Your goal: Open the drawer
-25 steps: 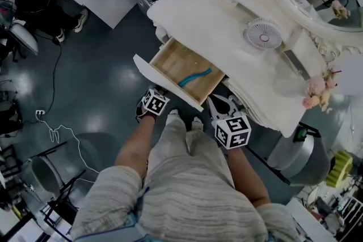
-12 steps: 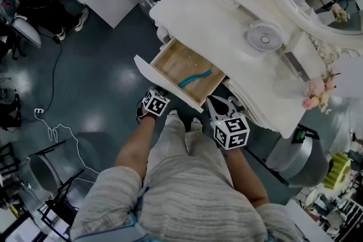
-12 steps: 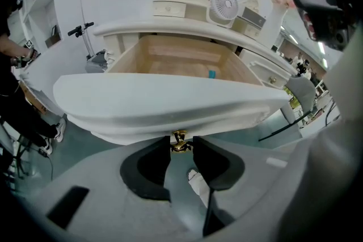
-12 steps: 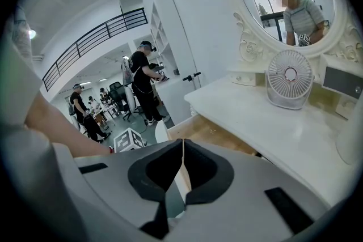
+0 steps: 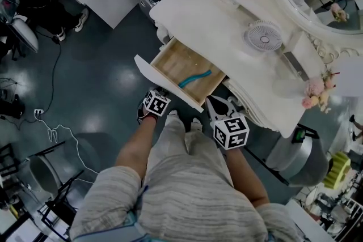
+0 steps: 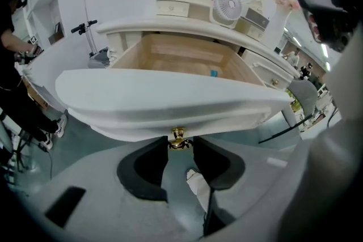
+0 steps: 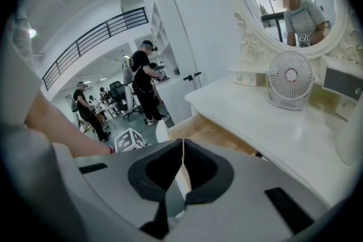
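the drawer [image 5: 161,81] stands pulled well out of the dresser [image 5: 204,14] at frame centre in the head view, with a teal item [image 5: 194,77] lying inside. its front panel runs upper left to lower right, and its travel axis points toward the lower left, at the person. the left gripper [image 5: 161,90] is the nearer one and meets the panel at mid-length. in the left gripper view the panel's long axis spans left to right, and the brass knob [image 6: 178,139] sits just above centre, between the jaw tips. the jaws are partly closed and appear clamped on it. the right gripper [image 5: 214,99] hangs beside the drawer's lower-right corner, jaws pressed together and empty.
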Tool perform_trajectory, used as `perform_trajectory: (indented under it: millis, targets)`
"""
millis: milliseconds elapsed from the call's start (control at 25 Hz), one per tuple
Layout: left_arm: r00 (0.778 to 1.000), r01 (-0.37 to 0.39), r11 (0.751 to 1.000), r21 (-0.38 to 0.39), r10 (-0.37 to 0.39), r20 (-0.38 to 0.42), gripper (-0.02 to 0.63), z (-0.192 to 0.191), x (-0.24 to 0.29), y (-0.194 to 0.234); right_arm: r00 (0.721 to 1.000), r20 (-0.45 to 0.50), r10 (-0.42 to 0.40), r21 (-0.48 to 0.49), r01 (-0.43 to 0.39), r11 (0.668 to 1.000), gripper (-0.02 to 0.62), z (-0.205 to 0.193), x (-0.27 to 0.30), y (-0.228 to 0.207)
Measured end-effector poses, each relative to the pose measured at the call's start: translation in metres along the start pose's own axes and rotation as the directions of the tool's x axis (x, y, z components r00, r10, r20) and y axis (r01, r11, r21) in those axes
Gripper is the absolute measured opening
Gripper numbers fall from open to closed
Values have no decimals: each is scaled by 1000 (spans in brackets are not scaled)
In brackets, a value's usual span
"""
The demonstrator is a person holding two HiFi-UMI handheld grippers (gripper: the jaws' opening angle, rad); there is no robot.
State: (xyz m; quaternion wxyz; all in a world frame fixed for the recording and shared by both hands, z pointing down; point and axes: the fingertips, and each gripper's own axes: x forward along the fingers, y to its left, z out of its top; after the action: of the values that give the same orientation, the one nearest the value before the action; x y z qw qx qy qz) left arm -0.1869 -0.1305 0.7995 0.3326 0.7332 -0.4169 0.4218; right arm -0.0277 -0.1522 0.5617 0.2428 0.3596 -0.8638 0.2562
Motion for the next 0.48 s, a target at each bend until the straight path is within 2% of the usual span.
perform_trajectory:
  millis: [280,480]
  targets:
    - [999,34,994,-101,-32,13,190,-7,-5,-8,1000,5,-4,-7,4,1000,11,3,-3,-2]
    - [1000,27,995,-99,-26,7,206,-9,-14,-9,1000,14,0,-11,0,1000,10,8,-3,-3]
